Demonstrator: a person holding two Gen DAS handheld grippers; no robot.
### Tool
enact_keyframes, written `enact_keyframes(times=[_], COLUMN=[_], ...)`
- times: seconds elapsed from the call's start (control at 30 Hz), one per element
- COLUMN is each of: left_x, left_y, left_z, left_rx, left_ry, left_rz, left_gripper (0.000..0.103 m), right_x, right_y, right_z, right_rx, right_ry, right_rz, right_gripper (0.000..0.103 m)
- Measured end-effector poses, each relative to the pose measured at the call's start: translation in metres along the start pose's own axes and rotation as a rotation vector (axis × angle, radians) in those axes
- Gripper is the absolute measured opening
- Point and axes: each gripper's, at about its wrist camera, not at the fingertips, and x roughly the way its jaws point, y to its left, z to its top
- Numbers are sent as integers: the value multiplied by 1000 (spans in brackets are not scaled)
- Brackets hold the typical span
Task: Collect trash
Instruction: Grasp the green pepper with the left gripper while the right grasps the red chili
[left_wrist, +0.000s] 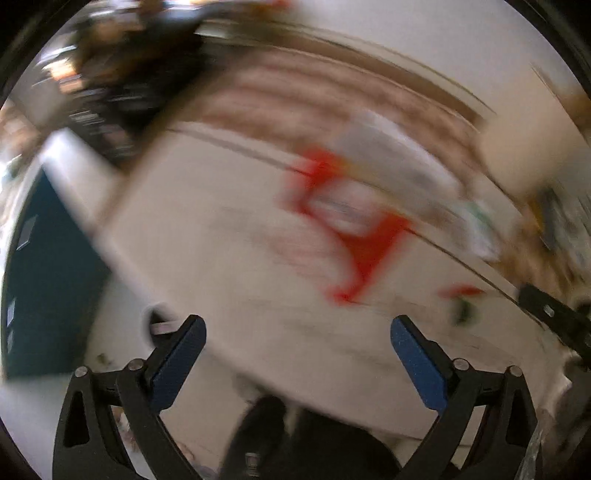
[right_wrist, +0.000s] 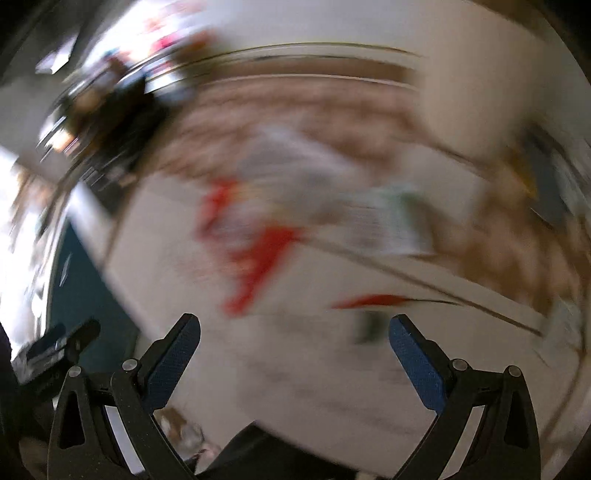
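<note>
Both claws stand wide apart with nothing between their blue pads: the left gripper and the right gripper each point down over a pale, cream-coloured floor. Everything past the fingers is smeared by heavy blur, so shapes beyond them are rough.

On the floor ahead of the left gripper lies the trash: a red and white wrapper, flat, with a larger pale grey-white piece of litter touching its far side. A small red and green scrap lies apart from them, nearer the right finger. In the right wrist view the same red and white wrapper sits ahead and a little left of centre, the small scrap just beyond the right finger's tip.

Thin dark lines, like joints or a cable, cross the floor near the wrapper; which they are cannot be told. A brown patterned band, perhaps a rug, runs across the far side. At the left edge stands a dark teal panel with a pale strip beside it. Dark clutter fills the far left corner of the room. A black object pokes in at the right edge of the left view.
</note>
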Motion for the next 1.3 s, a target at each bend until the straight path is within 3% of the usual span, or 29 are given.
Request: enact_keyframes(times=[0.1, 0.2, 0.3, 0.4, 0.53, 0.67, 0.77, 0.9, 1.0, 1.1, 1.2, 1.3], left_x=[31, 55, 75, 93, 86, 66, 64, 75, 79, 81, 78, 81], left_y=[-66, -115, -144, -158, -151, -111, -71, -37, -28, -33, -32, -20], left_z=[5, 3, 1, 4, 3, 4, 8, 7, 1, -3, -3, -4], left_rx=[112, 194, 242, 257, 285, 267, 160, 48, 22, 20, 28, 32], left_ry=[90, 164, 197, 226, 188, 96, 79, 101, 108, 106, 101, 98], left_rz=[-89, -134, -129, -122, -92, 36, 97, 105, 105, 102, 101, 97], left_gripper=[67, 58, 49, 17, 16, 16, 16, 16, 16, 16, 16, 16], right_x=[7, 13, 17, 23, 17, 18, 22, 50, 76, 100, 106, 102], right_y=[-74, -132, -167, -186, -190, -163, -132, -77, -45, -21, -2, 3], right_z=[1, -5, -13, -18, -20, -7, 7, 17, 19, 16, 6, -3], right_rx=[130, 233, 294, 314, 288, 191, 31, -209, -324, -440, -563, -581], right_ry=[-1, 6, 13, 19, 30, 30, 48, 117, 169, 192, 157, 130], right_rz=[-69, -96, -104, -96, -66, -29, -20, -38, -15, -68, -156, -166], right_gripper=[103, 103, 103, 101, 100, 100, 100, 99, 85, 78, 73, 57])
